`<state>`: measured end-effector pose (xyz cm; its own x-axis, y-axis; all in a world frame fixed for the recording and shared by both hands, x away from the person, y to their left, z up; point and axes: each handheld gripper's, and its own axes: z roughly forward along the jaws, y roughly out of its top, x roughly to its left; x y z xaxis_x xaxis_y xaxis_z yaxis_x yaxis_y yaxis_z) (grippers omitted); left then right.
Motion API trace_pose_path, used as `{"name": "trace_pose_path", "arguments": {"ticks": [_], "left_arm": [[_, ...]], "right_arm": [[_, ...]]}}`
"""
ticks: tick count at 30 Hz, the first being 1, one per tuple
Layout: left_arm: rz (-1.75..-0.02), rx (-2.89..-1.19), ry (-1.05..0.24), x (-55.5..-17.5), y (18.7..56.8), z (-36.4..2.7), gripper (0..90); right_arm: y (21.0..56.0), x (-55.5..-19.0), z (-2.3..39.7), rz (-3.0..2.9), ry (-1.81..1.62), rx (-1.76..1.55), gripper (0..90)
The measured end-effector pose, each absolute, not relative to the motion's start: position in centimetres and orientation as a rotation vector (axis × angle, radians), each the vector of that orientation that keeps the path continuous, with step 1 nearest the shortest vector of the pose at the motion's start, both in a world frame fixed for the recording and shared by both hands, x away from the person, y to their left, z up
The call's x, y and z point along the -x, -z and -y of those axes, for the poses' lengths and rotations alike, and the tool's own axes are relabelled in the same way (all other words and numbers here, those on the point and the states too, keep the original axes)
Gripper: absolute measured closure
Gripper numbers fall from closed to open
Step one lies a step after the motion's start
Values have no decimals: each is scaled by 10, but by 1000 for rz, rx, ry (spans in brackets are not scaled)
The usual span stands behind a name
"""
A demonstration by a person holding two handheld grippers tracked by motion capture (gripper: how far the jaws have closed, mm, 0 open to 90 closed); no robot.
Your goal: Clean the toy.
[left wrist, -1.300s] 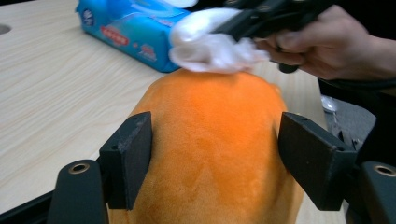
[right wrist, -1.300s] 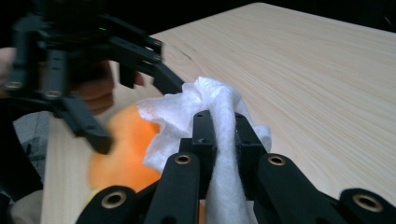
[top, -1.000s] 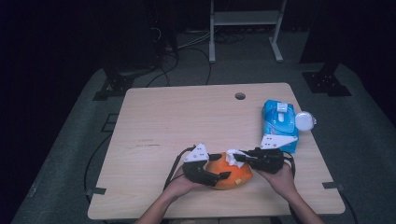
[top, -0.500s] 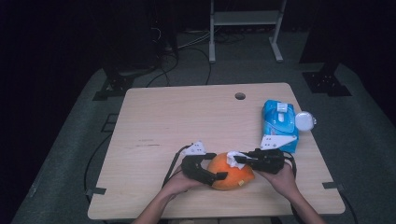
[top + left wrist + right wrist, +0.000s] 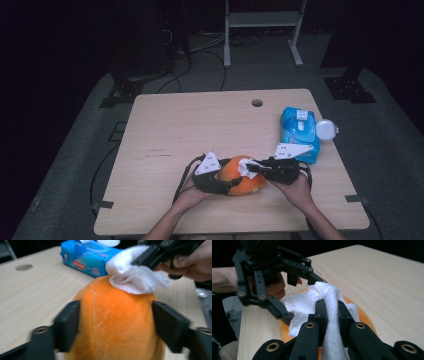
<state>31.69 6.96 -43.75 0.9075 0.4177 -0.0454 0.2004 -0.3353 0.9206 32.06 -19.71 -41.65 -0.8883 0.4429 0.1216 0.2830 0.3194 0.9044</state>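
Left gripper jaws, just closing, straddle wide; right gripper is clamped tight.

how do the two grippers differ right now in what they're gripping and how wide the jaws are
The left gripper has its jaws spread wide around the orange plush toy, one at each side; they have just been closing. The right gripper is pinched nearly shut on a thin white wipe lying on the toy. Both are black and hand-held.

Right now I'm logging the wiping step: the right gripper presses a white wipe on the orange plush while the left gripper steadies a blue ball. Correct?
Not quite. In the left gripper view the left gripper flanks the orange plush itself, not a blue ball; the right gripper does clamp the white wipe.
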Motion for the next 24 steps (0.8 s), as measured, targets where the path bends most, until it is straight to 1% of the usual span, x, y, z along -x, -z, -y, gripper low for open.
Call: {"name": "trace_pose_path", "arguments": {"ticks": [3,5,7,9,10,12,15,17,20,22,24], "left_arm": [[-501,-1915,-187,-323,440,-75,99],[-540,-1913,-130,-327,445,-79,79],[-530,-1917,-121,-327,446,-80,141],[-498,-1939,-164,-323,442,-77,223],[-483,-1944,-180,-322,440,-76,249],[-424,-1966,-228,-317,437,-70,269],[-358,-1997,-277,-310,435,-66,269],[-371,-1990,-263,-312,436,-67,251],[-422,-1964,-228,-317,437,-71,139],[-458,-1944,-206,-319,438,-74,89],[-480,-1940,-178,-321,439,-75,82]], "right_arm": [[417,-322,200,-2424,-1612,-679,816],[418,-322,202,-2419,-1606,-686,816],[418,-323,205,-2416,-1598,-697,816],[417,-322,205,-2410,-1599,-710,816],[416,-320,203,-2401,-1597,-699,816],[412,-316,197,-2402,-1613,-677,816],[408,-308,182,-2422,-1619,-588,816],[407,-307,178,-2428,-1586,-562,816],[410,-314,187,-2420,-1578,-609,817],[413,-318,194,-2411,-1586,-656,817],[414,-322,203,-2395,-1603,-699,817]]}}
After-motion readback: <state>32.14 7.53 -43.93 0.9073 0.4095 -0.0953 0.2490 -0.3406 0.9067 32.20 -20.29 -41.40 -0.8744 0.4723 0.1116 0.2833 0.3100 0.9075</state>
